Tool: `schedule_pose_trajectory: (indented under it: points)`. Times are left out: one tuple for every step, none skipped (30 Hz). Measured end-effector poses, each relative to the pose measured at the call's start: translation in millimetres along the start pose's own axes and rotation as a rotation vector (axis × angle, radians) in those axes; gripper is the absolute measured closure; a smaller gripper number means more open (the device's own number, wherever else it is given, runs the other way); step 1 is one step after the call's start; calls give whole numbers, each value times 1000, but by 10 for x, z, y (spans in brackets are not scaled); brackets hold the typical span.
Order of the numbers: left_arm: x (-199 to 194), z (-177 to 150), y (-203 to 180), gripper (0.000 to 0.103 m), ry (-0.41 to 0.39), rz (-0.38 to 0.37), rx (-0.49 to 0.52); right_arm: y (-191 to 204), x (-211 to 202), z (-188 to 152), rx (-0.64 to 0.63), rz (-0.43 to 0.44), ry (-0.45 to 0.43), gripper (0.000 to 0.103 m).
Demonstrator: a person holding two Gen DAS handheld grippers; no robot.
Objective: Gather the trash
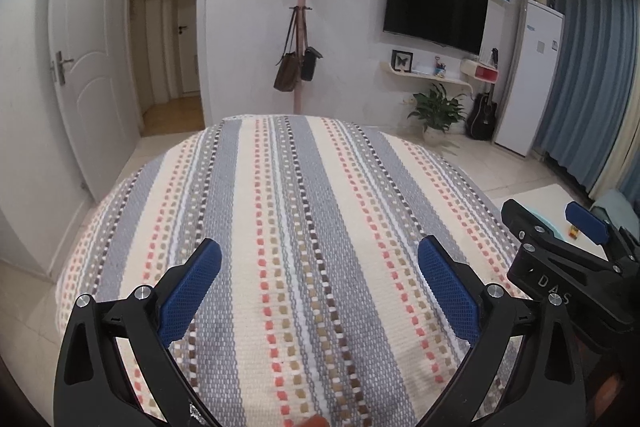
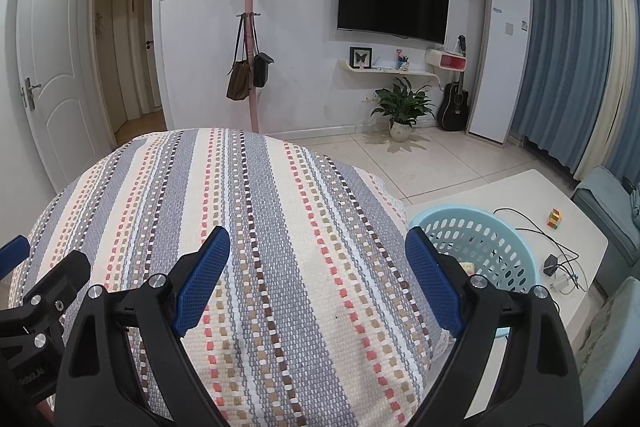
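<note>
My left gripper (image 1: 318, 281) is open and empty above a striped woven cloth (image 1: 288, 211) that covers a table. My right gripper (image 2: 318, 267) is open and empty over the same cloth (image 2: 256, 227); it also shows at the right edge of the left wrist view (image 1: 560, 239). A light blue plastic basket (image 2: 480, 247) stands on a low white table (image 2: 520, 195) to the right of the cloth, with a small pale item inside. A scrap of crinkled foil (image 1: 194, 415) shows at the bottom edge of the left wrist view. No other trash shows on the cloth.
On the white table lie a small coloured cube (image 2: 554, 218), a black cable and a charger (image 2: 554, 263). A grey-blue sofa (image 2: 608, 211) is at the right. Beyond are tiled floor, a potted plant (image 2: 402, 107), a pink coat stand (image 2: 250, 27), a television and a white door (image 2: 52, 67).
</note>
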State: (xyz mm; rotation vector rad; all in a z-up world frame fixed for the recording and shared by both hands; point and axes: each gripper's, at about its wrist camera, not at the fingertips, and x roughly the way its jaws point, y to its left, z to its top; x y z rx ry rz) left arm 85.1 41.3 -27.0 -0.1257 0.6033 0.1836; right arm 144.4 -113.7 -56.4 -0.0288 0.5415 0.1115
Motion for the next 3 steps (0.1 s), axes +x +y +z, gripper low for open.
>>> schedule_pose_trajectory:
  points:
    - [5, 3, 9, 7, 1, -1, 0, -1, -10, -7, -2, -1, -2, 18]
    - [3, 1, 14, 7, 0, 0, -1, -2, -13, -3, -3, -2, -3, 18]
    - [-5, 1, 16, 7, -2, 3, -1, -3, -15, 6, -3, -2, -2, 18]
